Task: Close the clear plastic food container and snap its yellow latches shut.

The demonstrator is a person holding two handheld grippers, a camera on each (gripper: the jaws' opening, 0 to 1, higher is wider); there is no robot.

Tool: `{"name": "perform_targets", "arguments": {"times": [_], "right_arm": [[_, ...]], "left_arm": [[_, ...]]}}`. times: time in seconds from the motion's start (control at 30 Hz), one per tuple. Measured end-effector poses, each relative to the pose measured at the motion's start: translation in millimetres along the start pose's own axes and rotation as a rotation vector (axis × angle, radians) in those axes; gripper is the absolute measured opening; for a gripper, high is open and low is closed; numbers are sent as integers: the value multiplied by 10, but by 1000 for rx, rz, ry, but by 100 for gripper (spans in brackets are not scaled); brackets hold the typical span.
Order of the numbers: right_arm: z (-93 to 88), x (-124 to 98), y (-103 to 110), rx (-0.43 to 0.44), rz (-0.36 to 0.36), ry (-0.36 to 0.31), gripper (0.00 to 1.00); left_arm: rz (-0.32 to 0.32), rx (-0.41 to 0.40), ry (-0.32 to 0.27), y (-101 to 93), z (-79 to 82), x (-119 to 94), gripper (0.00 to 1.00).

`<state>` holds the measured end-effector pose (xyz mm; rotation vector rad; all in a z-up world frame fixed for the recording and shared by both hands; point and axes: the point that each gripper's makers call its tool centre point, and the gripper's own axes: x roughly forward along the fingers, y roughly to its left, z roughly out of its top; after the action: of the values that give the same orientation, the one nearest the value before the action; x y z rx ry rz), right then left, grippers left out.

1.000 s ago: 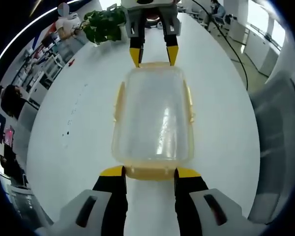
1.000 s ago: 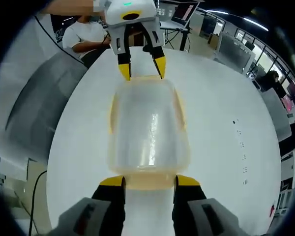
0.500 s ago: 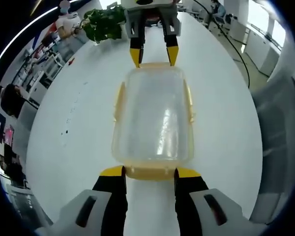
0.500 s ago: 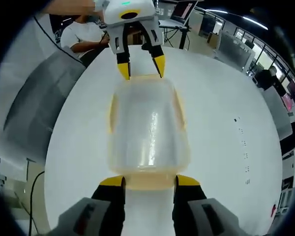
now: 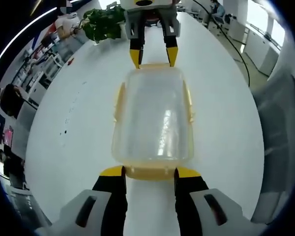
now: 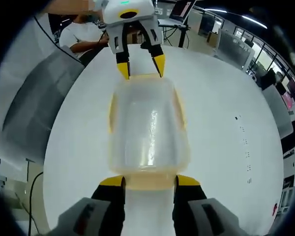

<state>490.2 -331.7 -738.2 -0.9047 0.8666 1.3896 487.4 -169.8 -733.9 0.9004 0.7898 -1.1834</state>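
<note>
A clear plastic food container (image 5: 152, 115) with its lid on lies lengthwise on the white table (image 5: 64, 98). Yellow latches (image 5: 119, 101) run along both long sides, and a yellow end latch (image 5: 150, 172) sits at the near end. My left gripper (image 5: 150, 173) stands open, its yellow-tipped jaws flanking that end latch. At the far end my right gripper (image 5: 153, 55) is open too, its tips at the other end's latch. In the right gripper view the same container (image 6: 147, 128) lies between my right gripper (image 6: 150, 181) and my left gripper (image 6: 141, 67).
A potted plant (image 5: 103, 22) stands at the table's far end. A grey chair (image 5: 280, 128) is beside the table, and another grey chair (image 6: 39, 103) shows on the other side. A seated person (image 6: 83, 34) is beyond the table. Small dark specks (image 6: 243, 142) mark the tabletop.
</note>
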Motion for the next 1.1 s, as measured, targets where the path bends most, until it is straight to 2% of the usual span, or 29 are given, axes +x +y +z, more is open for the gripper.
{"name": "perform_targets", "arguments": {"times": [0.27, 0.3, 0.4, 0.43, 0.63, 0.73, 0.83, 0.87, 0.9, 1.0, 1.1], "right_arm": [[-14, 27, 10, 10, 2, -5, 36], [-51, 47, 48, 43, 20, 7, 36], [-30, 41, 21, 22, 4, -17, 36], [-39, 40, 11, 14, -5, -17, 36], [-17, 40, 26, 20, -3, -24, 37], [-14, 26, 34, 50, 5, -31, 38], [-37, 8, 28, 56, -3, -29, 45], [-55, 1, 54, 88, 7, -28, 48], [-62, -14, 52, 78, 1, -34, 48], [-88, -32, 79, 82, -2, -31, 47], [-102, -60, 88, 113, -13, -44, 44]], "left_arm": [[-2, -12, -2, 4, -16, 4, 35], [21, -50, -7, 40, -21, -8, 33], [10, -7, -14, 10, -20, -15, 34], [15, -8, -29, 22, -15, -18, 34], [19, 6, -31, 34, -25, -24, 35], [11, -4, -34, 24, -36, -53, 37], [18, 7, -52, 33, -32, -77, 45], [18, 7, -53, 36, -41, -79, 46], [18, 4, -48, 39, -58, -86, 45], [18, -5, -48, 27, -78, -120, 45], [21, -50, -70, 40, -65, -156, 44]]}}
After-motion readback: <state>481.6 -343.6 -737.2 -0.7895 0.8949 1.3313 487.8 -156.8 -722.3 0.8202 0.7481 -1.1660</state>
